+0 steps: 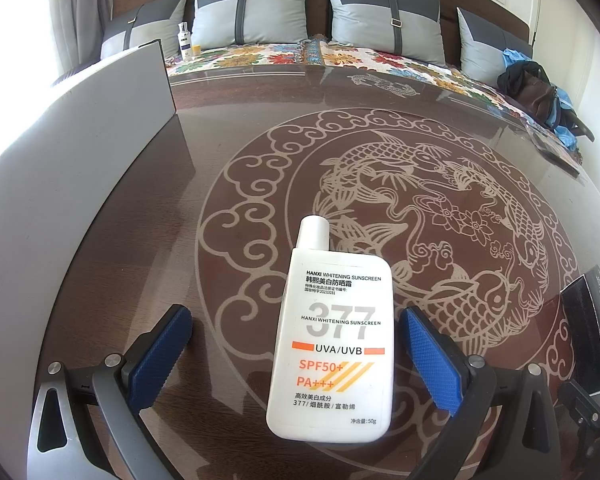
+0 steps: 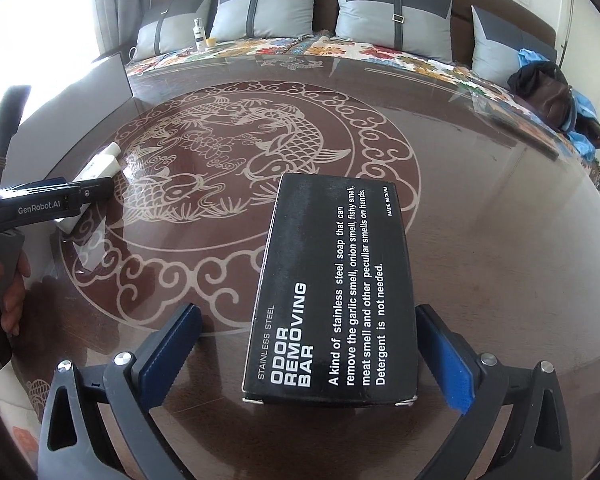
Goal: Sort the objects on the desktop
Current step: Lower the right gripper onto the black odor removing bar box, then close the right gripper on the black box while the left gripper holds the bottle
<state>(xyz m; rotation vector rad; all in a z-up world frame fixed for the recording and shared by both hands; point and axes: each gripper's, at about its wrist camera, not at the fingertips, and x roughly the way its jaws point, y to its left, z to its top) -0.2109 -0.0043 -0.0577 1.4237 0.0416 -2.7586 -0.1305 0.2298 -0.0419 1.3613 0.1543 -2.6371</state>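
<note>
Clearly, the two things we meant to sort each lay framed by a tool. The white sunscreen bottle (image 1: 330,344) lay flat on its back on the glass-topped table (image 1: 480,152), label up and cap pointing away from us, over the fish-and-cloud pattern. We had our left gripper (image 1: 296,360) straddling it, blue pads spread wide with a clear gap on either side, so nothing gripped the bottle yet; that spread looked chosen to let the fingers pass down along its broad body before closing across the width.

Likewise, the black odor removing bar box (image 2: 332,292) lay flat on the same table, printed face up, its long axis running away from the camera and turned slightly. Our right gripper (image 2: 316,356) was lined up along that axis, jaws apart and not touching the cardboard, which we judged the natural way to take a long box by its narrower sides.

Off to the left in the right wrist view, the other tool's black body could be seen over the bottle, confirming that the two objects sat apart on the table, each within one hand's reach.

Further out, a grey board (image 1: 80,152) stood along the table's left edge. Beyond the far edge was a bench with a floral cover (image 1: 260,54), grey cushions (image 1: 384,12), a small bottle (image 1: 185,40) and a dark bag (image 1: 534,92).
</note>
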